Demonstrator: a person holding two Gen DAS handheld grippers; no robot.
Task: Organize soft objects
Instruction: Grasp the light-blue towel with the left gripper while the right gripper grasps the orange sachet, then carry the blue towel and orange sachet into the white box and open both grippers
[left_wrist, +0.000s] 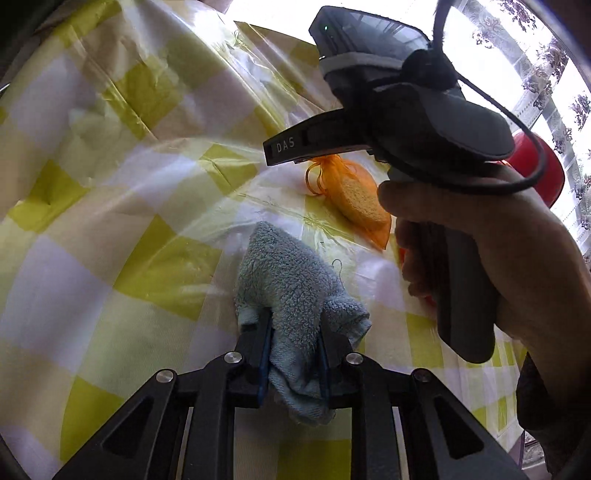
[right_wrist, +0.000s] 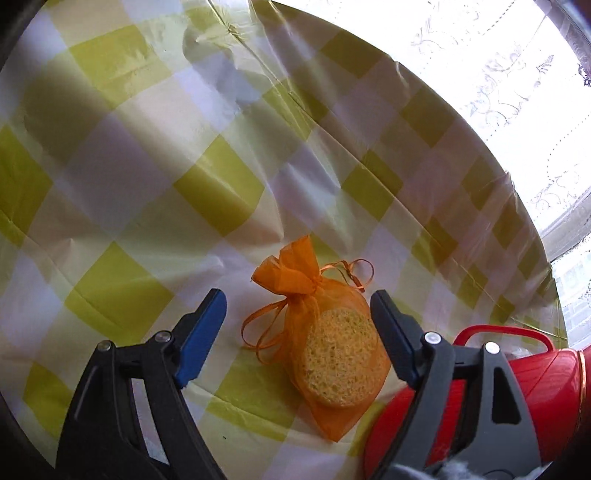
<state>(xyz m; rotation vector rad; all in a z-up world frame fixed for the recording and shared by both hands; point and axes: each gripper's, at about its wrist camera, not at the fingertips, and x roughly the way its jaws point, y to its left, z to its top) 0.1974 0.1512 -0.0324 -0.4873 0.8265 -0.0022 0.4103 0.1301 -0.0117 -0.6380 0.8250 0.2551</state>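
Note:
A light blue terry cloth (left_wrist: 280, 273) lies bunched on the checked tablecloth (left_wrist: 110, 258). My left gripper (left_wrist: 293, 323) is shut on its near end, and the cloth bulges out between the blue pads. An orange mesh pouch (right_wrist: 332, 354) with a round yellow sponge inside lies on the table, its ribbon end pointing away. My right gripper (right_wrist: 299, 295) hangs just above the pouch, open, one finger on each side, pads clear of it. In the left wrist view the pouch (left_wrist: 354, 199) shows beyond the cloth, partly hidden by a person's hand (left_wrist: 480, 240) on the right gripper's handle.
A red plastic container (right_wrist: 535, 384) with a thin handle stands right of the pouch, close behind the right finger; it also shows as a red container (left_wrist: 543, 166) at the right of the left wrist view. The table's far edge (right_wrist: 461, 122) runs below a bright window with lace curtains.

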